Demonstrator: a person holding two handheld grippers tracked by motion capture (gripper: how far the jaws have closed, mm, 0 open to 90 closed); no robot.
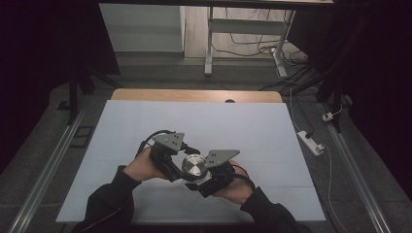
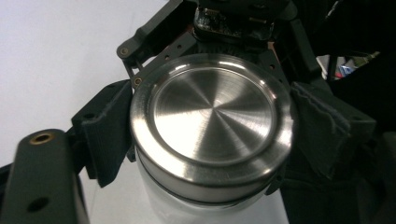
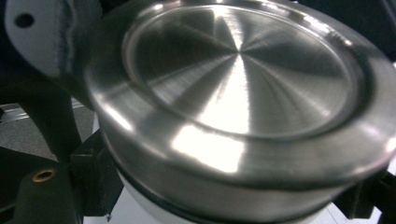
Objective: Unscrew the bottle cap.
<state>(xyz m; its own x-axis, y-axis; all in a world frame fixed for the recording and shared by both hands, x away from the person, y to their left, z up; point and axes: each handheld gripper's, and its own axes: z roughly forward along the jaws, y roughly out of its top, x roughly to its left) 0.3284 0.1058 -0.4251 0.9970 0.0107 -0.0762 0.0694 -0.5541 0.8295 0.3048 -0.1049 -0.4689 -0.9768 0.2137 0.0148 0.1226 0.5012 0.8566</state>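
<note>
White bench (image 1: 145,126) otherwise bare. Left tongs (image 1: 179,165), right tongs (image 1: 204,178) both pinching white container with round brushed-steel lid (image 1: 194,165). Judgement: unscrewing; brace body, twist lid level.

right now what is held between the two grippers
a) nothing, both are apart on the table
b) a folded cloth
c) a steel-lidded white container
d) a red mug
c: a round brushed steel lid tops a white container, seen between the left gripper and the right gripper in the high view.
</note>
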